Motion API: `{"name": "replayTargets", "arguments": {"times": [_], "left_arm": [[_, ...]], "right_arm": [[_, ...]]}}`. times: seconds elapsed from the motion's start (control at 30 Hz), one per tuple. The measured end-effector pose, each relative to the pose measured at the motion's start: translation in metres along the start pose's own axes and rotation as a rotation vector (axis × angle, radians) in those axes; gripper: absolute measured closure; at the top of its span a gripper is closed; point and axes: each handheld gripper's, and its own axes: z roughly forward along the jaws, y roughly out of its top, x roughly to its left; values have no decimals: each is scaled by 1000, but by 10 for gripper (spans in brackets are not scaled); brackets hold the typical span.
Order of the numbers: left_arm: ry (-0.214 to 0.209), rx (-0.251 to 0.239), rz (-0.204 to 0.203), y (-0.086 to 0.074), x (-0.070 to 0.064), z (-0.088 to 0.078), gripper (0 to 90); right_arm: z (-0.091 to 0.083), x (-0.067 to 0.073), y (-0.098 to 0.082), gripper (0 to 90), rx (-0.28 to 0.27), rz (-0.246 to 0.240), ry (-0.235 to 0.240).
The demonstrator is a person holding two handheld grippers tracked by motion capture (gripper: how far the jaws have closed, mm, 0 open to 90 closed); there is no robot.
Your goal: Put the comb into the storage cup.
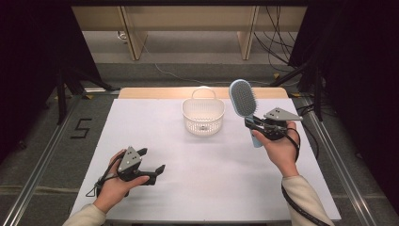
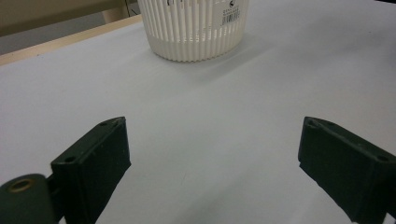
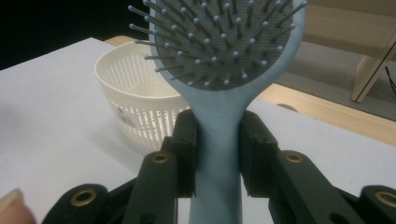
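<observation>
Two grippers sit over the white table. The right gripper is clamped on the neck of a light blue hairbrush; in the right gripper view the pads press the handle from both sides and the bristles face the camera, a detail the high view leaves small. The brush runs lengthwise out from the jaws, head away from the hand, with its handle end back by the palm. Just beyond its head, to the side, stands a white slatted basket; what shows of its inside looks empty. The left gripper hangs with jaws wide apart over bare tabletop, and the left gripper view shows a barcode sticker on the basket ahead.
</observation>
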Motion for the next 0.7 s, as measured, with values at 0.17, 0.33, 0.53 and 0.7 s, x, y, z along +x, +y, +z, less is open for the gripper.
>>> {"name": "replayTargets", "arguments": {"times": [0.17,0.33,0.53,0.7], "left_arm": [[0,-1,0,0,0,0,85],[0,-1,-1,0,0,0,85],[0,-1,-1,0,0,0,85],[-1,0,0,0,0,0,85]], "right_arm": [[1,1,3,709,-8,3,1],[2,1,5,709,-14,5,2],[3,1,6,709,-18,10,1],[3,1,7,709,-25,16,2]]}}
